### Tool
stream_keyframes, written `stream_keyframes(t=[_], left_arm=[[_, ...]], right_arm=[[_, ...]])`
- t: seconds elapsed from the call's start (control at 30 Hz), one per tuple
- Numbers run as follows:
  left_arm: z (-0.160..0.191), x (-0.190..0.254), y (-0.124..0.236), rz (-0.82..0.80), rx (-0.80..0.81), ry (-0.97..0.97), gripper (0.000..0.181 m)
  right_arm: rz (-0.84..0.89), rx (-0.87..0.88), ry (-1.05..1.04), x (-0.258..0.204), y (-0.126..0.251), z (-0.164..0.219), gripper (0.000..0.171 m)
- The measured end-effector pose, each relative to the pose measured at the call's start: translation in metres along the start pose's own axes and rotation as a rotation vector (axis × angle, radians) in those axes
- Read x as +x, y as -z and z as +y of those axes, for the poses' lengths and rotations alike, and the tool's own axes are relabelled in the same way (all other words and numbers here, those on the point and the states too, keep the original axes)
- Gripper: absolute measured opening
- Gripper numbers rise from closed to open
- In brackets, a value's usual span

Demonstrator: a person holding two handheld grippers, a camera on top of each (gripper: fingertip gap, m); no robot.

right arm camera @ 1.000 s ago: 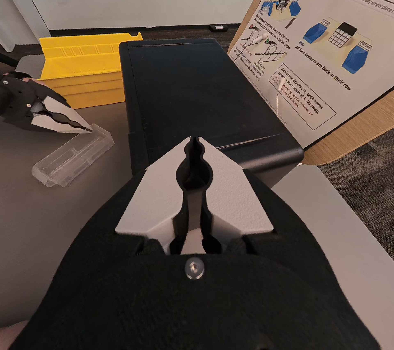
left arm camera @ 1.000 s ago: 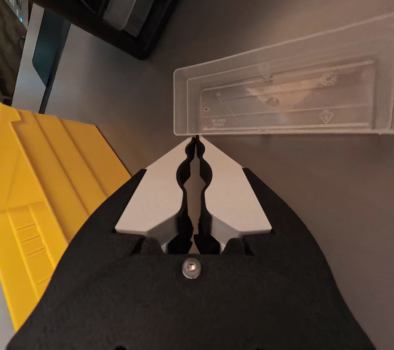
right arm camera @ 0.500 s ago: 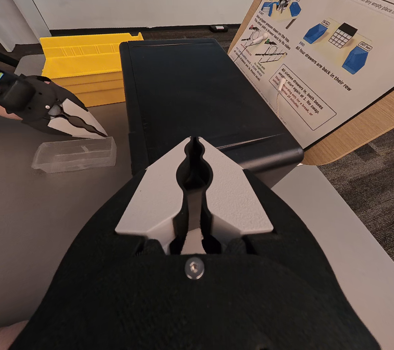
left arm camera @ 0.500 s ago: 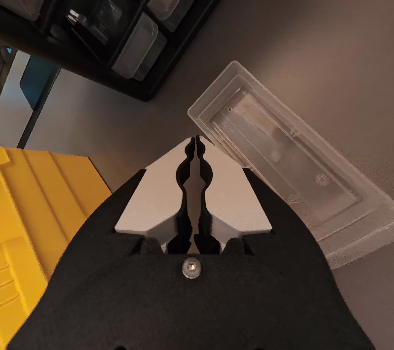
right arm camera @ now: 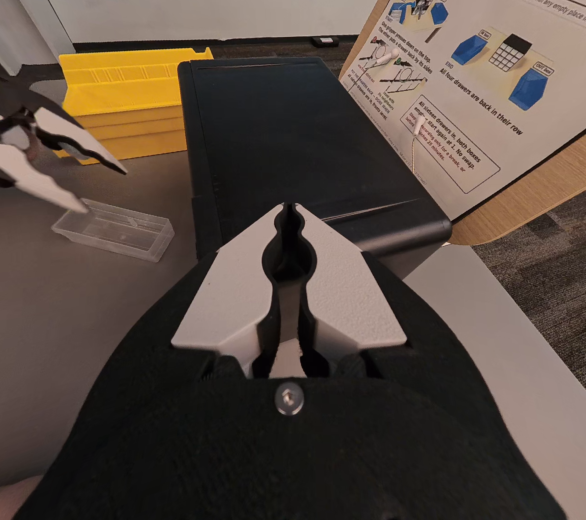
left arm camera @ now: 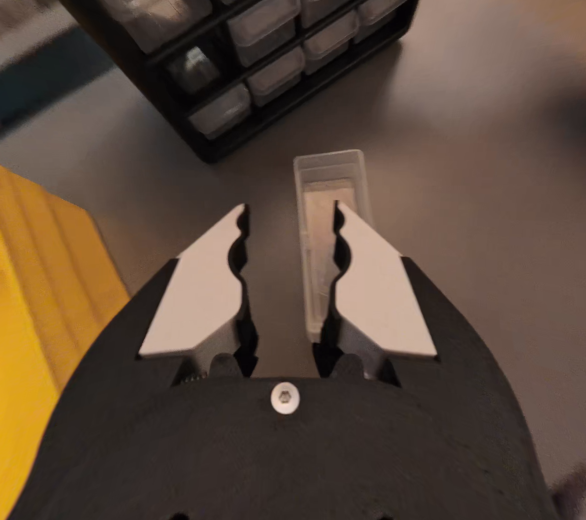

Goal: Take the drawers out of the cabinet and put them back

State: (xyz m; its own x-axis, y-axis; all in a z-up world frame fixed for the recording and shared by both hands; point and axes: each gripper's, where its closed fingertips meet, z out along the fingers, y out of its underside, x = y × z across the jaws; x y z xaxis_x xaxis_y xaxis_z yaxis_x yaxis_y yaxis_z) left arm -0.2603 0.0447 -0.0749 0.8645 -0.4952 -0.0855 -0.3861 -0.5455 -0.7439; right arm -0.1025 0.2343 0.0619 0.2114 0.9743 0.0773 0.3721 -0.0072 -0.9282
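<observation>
**A:** On the table (left arm camera: pixel 475 156), just in front of the cabinet (left arm camera: pixel 317 99): one clear drawer (left arm camera: pixel 329 184), out and lying flat, its short end towards the cabinet front. One slot (left arm camera: pixel 193 70) in the left column looks empty and dark; every other slot in view has a drawer in it.

**B:** So mostly done?

**A:** My read: this drawer is what's left to go back, probably into that slot. Can't see the whole grid, so no firm count.

**B:** Tongs?

**A:** Left gripper (left arm camera: pixel 290 206) spread wide over the drawer's near end, holding nothing; one tip overlaps it, contact unclear. Right gripper (right arm camera: pixel 289 205) closed and empty, above the cabinet top.

**B:** Drawer itself?

**A:** Transparent plastic, long and narrow, open side up, empty. Yellow bin (right arm camera: pixel 126 99) behind.
</observation>
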Motion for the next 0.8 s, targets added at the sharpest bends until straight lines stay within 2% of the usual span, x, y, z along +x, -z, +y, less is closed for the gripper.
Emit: stream_keyframes(t=[0.03,0.07,0.13,0.2,0.33,0.6,0.8], left_arm=[[0.002,0.010,0.005,0.042,0.003,0.047,0.069],[0.003,0.020,0.009,0.075,0.011,0.088,0.082],[0.008,0.038,0.013,0.121,0.026,0.159,0.093],[0.023,0.043,0.011,0.102,-0.034,0.185,0.108],[0.057,0.033,-0.002,-0.039,-0.227,0.122,0.109],[0.073,0.035,-0.026,-0.043,-0.408,0.086,0.083],[0.080,0.033,-0.029,-0.050,-0.474,0.048,0.065]], right_arm=[[-0.001,0.001,0.000,0.000,0.000,0.000,0.000],[-0.002,0.001,-0.001,0.000,0.000,0.000,0.000],[-0.005,0.002,-0.002,-0.001,0.001,0.000,0.000],[-0.006,0.003,-0.002,-0.001,0.001,0.000,0.000],[-0.008,0.005,-0.003,-0.001,0.001,0.000,0.000],[-0.019,0.013,-0.006,-0.001,0.002,0.000,0.000],[-0.026,0.019,-0.006,-0.001,0.002,0.000,0.000]])
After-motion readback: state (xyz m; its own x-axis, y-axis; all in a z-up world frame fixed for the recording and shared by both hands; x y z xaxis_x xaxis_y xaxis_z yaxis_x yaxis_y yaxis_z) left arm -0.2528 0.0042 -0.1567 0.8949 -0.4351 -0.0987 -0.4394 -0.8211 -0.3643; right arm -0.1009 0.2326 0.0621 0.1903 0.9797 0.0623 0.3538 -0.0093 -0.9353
